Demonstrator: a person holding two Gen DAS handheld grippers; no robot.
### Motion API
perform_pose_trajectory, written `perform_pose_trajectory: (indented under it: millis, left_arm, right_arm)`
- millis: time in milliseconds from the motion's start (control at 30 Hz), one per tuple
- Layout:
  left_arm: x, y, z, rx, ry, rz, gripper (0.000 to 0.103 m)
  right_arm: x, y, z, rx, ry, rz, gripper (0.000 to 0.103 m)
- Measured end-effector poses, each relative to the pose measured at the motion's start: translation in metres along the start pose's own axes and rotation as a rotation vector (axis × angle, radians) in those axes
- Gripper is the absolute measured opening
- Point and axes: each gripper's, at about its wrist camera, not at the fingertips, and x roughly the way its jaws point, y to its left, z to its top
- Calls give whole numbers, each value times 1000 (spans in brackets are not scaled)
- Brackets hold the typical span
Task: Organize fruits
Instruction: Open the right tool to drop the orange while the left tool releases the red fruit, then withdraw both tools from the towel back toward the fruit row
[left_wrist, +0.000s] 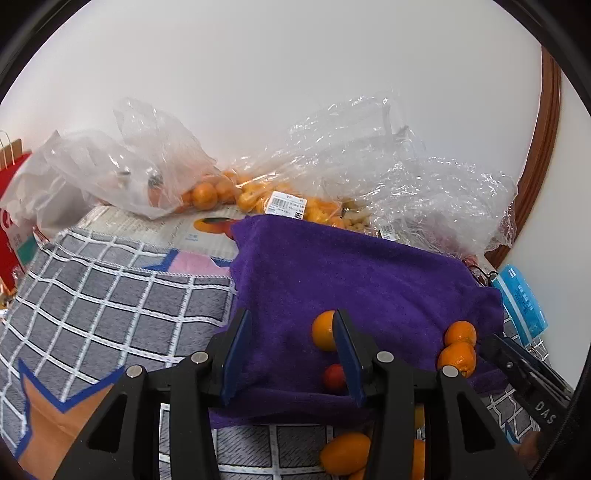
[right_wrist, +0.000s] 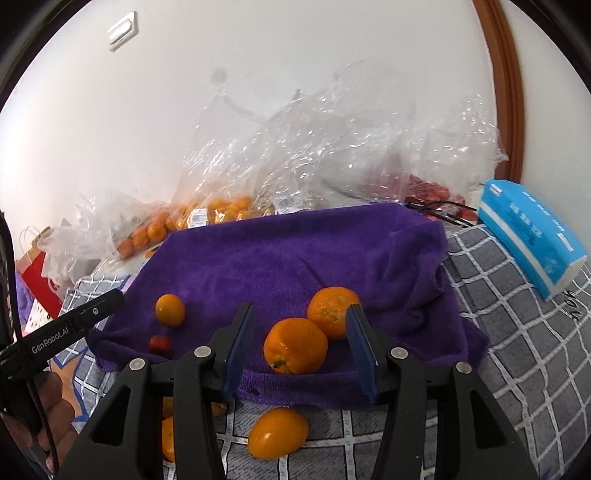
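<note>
left tongs (left_wrist: 291, 350): apart, empty (over towel (left_wrist: 332, 266))
right tongs (right_wrist: 299, 347): apart, two oranges (right_wrist: 295, 345) at 12 o'clock, unpinched

left tongs (left_wrist: 291, 354) parted, right tongs (right_wrist: 299, 349) parted

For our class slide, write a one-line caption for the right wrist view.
Open right gripper hovering over two oranges on a purple towel.

On the purple towel (right_wrist: 295, 254): three oranges (right_wrist: 295, 347), one small red fruit (right_wrist: 160, 344); one blue tissue pack (right_wrist: 532, 236) alongside.
</note>
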Motion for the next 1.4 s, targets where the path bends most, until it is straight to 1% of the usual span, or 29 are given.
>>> perform_pose_trajectory:
  millis: [100,167,233,367,433,533,600,700,767,867,1033,1100,1200,1300,1333,1400]
  left_arm:
    - [-9,3,5,-25,20,8,44]
    - [-17,4,7,-32,30,-16,44]
    - [-28,5,7,-30,31,-19,44]
    - [-42,8,1,-11,34,19,45]
    - [-45,13,-5,-6,50,40,45]
    - [-47,27,-15,-32,72,68,45]
    - [-45,36,-20,-45,93,68,45]
    - [-41,47,-28,-62,121,86,45]
    - [-39,53,-32,-66,133,97,45]
    - [-36,58,-35,-70,142,86,45]
    - [-27,54,-45,-34,154,74,45]
    - [-20,53,-51,-21,168,69,45]
    - [-9,53,-58,-26,207,72,45]
    - [-12,49,-62,2,184,95,45]
    - [-12,48,-63,7,184,91,45]
    - [-14,48,-66,6,181,96,45]
  right_arm:
    - [-11,0,2,14,11,4,51]
    - [-19,2,1,-3,25,-14,51]
    - [-27,3,-3,-15,35,-26,51]
    - [-35,4,-13,-2,68,1,51]
    - [-37,5,-20,6,80,3,51]
    - [-38,12,-32,-17,93,-15,51]
    - [-39,15,-39,-28,104,-3,51]
    - [-39,20,-48,-42,114,14,51]
    - [-38,23,-50,-59,119,5,51]
    - [-32,20,-51,-48,134,-9,51]
    - [-18,13,-51,-22,158,-18,51]
    - [-13,13,-52,-23,159,-25,51]
    - [-2,12,-54,-13,190,-22,51]
    - [7,12,-57,-17,207,-35,49]
    - [10,13,-58,-18,217,-46,46]
    - [10,13,-59,-22,210,-51,44]
